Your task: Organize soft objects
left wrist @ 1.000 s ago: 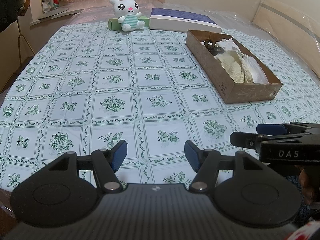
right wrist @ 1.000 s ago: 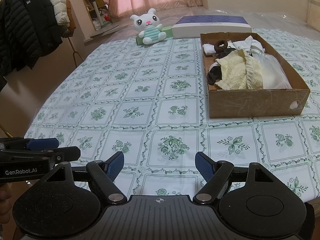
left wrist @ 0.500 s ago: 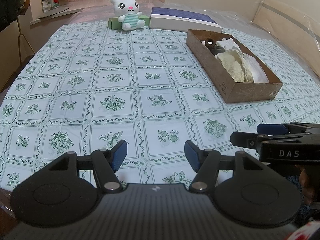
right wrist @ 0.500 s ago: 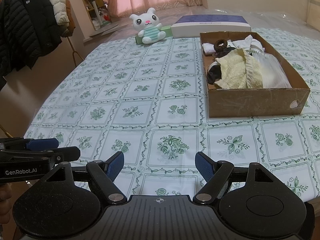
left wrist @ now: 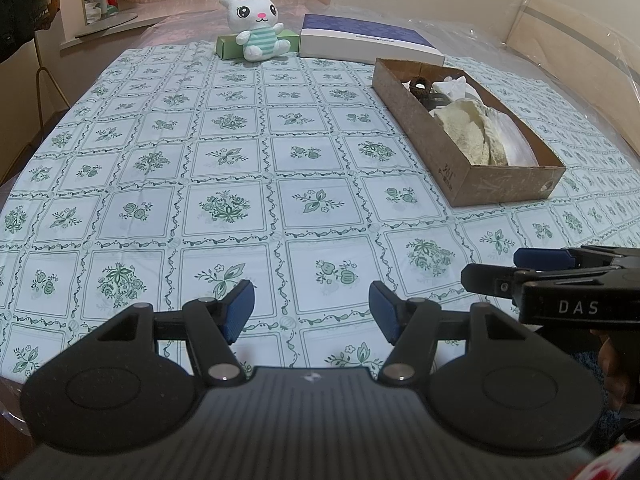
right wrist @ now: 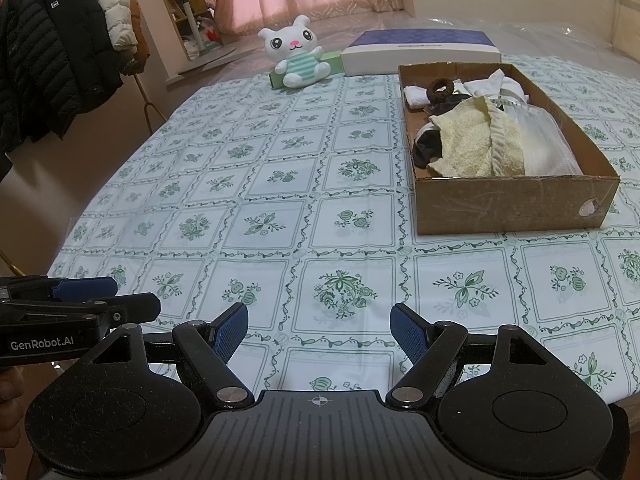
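A brown cardboard box stands on the right of the table. It holds a cream towel, white cloths, a dark cloth and a brown hair tie. A white plush bunny sits at the far edge. My left gripper is open and empty over the near table edge. My right gripper is open and empty beside it, well short of the box.
A green box lies behind the bunny, a blue and white flat box next to it. The table has a green floral cloth. Coats hang on a rack at left. Each gripper shows in the other's view.
Both grippers stay open and empty. The left view has shifted slightly, the scene otherwise unchanged.
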The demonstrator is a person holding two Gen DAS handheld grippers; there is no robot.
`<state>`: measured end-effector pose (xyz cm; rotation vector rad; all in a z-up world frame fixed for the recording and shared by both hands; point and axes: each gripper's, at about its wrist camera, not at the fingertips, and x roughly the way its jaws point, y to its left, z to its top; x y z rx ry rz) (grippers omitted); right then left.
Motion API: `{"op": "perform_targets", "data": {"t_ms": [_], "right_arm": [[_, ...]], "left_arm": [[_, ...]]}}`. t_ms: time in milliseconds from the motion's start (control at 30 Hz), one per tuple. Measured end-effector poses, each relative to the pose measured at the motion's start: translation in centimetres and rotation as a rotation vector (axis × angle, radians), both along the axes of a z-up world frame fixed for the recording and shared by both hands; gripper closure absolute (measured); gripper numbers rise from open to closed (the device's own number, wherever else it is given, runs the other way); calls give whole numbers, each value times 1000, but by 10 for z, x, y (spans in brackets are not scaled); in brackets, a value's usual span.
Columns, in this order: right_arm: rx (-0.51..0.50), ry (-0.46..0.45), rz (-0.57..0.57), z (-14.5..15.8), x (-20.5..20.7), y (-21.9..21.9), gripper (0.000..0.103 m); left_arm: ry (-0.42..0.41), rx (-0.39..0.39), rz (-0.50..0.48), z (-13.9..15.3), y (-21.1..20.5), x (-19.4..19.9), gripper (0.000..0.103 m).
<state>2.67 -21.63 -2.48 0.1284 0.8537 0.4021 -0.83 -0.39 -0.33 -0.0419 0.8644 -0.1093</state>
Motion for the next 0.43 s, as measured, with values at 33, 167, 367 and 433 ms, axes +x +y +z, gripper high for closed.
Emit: {"op": "perform_targets", "data": {"t_ms": [33,167,367,433], "right_arm": [[0,0,0,0,0,0,25],[1,1,0,0,0,-1,25],[0,3,-3,-2,0,-2,25],[1,3,-3,-2,0,-2,25]], "left_arm": [[0,0,0,0,0,0,42],[0,0,-1,0,0,0,42],[-1,-2,0,0,0,0,42],[0,-2,1,-1,-1,1,42]]}}
